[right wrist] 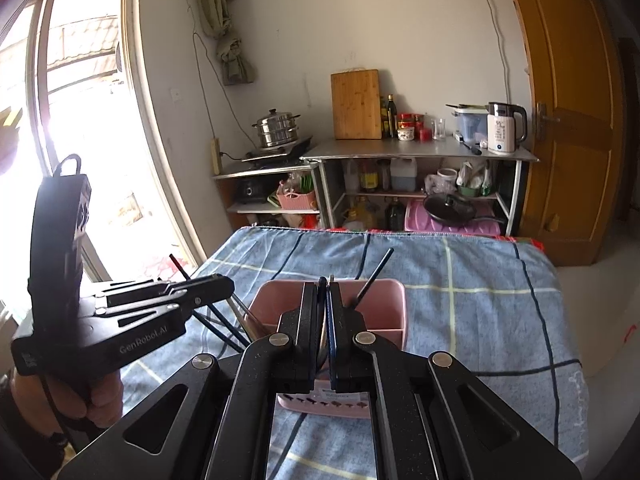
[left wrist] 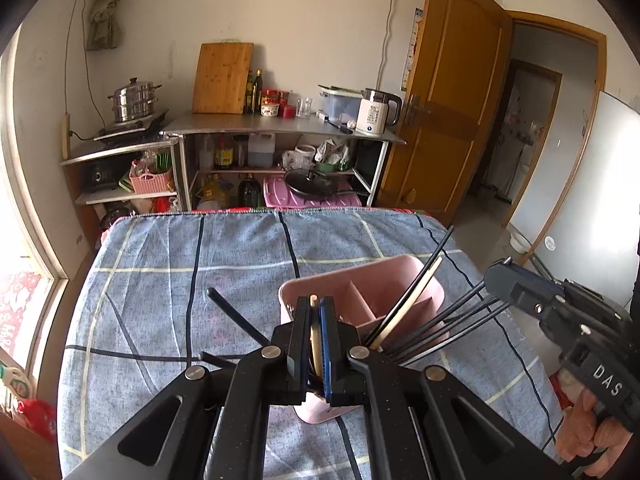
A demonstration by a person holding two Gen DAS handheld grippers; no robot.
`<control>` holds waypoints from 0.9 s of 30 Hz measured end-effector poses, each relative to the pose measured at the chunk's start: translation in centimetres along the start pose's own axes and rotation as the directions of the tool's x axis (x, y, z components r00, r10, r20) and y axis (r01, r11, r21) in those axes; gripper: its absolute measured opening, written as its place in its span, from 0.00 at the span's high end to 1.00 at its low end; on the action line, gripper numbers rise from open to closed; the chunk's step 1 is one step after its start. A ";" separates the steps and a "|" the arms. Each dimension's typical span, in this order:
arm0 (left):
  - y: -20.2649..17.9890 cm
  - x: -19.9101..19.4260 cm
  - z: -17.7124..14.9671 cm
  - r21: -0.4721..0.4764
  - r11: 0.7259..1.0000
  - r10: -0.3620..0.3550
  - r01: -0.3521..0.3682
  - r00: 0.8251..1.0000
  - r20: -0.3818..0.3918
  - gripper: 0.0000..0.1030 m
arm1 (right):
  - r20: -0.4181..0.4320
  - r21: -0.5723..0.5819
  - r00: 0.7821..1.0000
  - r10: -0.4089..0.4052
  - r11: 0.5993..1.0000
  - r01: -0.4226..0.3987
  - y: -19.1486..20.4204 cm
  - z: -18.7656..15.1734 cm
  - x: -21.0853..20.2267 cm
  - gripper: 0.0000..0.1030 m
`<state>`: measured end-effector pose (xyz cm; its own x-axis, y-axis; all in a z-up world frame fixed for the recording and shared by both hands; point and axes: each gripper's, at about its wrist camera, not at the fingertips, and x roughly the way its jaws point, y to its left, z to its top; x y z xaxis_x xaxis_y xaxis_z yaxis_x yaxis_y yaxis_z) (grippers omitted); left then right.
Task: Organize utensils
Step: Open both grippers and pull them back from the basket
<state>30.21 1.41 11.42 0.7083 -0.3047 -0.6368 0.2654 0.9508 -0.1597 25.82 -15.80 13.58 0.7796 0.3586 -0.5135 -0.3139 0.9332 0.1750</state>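
Left wrist: left gripper (left wrist: 316,304) clamps wooden chopstick (left wrist: 315,336) above pink holder (left wrist: 404,276).

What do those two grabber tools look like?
Both are black, speckled scissor-like linkages with round silver rivets and blue-edged finger pads. The left gripper says "GenRobot.AI" in pale letters; the right gripper says "DAS". A bare hand holds each handle.

R gripper (right wrist: 323,292) clamps utensil over pink caddy (right wrist: 384,312), L gripper (right wrist: 224,286) beside
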 end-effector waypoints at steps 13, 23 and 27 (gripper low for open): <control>-0.3 -4.3 -0.2 -0.024 1.000 0.018 -0.017 0.997 0.078 0.83 | 0.038 -0.016 0.999 0.004 1.000 -0.003 0.1 0.2 -2.9 0.90; -2.4 -9.4 -3.0 -0.021 1.000 0.017 -0.014 0.987 0.159 0.74 | 0.081 -0.009 0.997 -0.007 1.000 0.008 0.3 -2.0 -6.8 0.79; -3.4 -11.0 -5.2 -0.013 1.000 0.017 -0.015 0.984 0.179 0.70 | 0.090 -0.017 0.996 -0.022 1.000 0.023 0.7 -3.8 -8.3 0.79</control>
<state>18.06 1.79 15.06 0.8181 -0.2936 -0.4945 0.2465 0.9559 -0.1597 17.05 -18.27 14.73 0.8319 0.3391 -0.4393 -0.3051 0.9407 0.1484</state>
